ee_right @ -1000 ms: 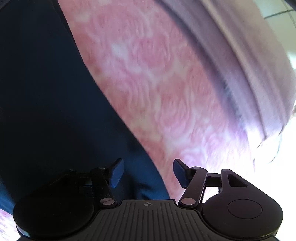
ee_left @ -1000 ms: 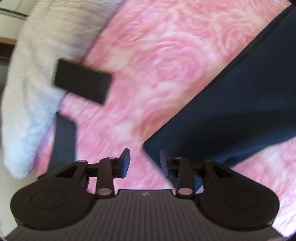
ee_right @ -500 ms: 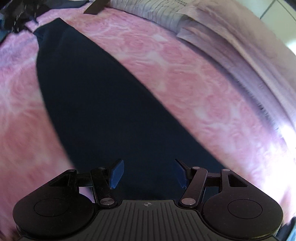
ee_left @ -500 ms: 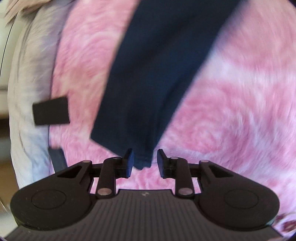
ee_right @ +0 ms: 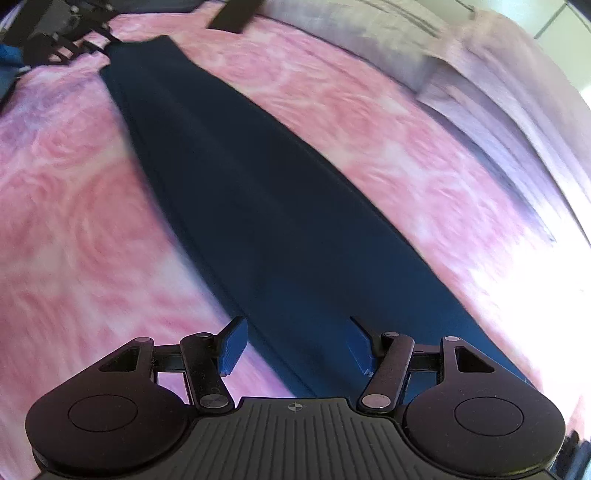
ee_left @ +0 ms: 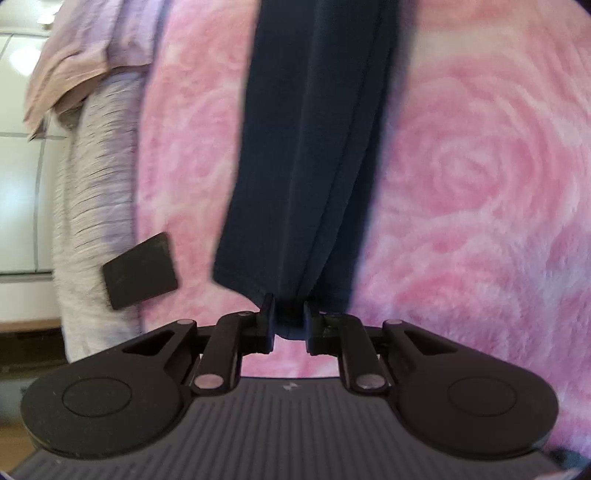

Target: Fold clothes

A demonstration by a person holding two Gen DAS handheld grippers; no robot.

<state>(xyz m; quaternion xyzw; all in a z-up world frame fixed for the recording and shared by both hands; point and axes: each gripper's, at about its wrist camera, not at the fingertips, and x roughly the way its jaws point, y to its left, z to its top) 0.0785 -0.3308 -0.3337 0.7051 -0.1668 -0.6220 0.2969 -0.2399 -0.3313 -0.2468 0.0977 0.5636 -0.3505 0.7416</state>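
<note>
A long navy garment [ee_left: 306, 147] lies stretched in a narrow strip on the pink rose-patterned blanket [ee_left: 480, 184]. My left gripper [ee_left: 289, 317] is shut on its near end, with the cloth bunched between the pads. In the right wrist view the same garment [ee_right: 258, 206] runs from the far left down under my right gripper [ee_right: 295, 345], which is open just above the cloth at its other end. The left gripper [ee_right: 92, 33] shows there at the top left, holding the far end.
A flat black rectangular object [ee_left: 139, 271] lies at the blanket's left edge, also in the right wrist view [ee_right: 236, 14]. Folded grey and pale lilac cloths [ee_left: 92, 147] lie along that edge, and in the right wrist view [ee_right: 461, 55]. White wall panels are beyond.
My left gripper closed on the garment's end and the cloth is drawn out into a long narrow strip. My right gripper stayed open and pulled back above the other end.
</note>
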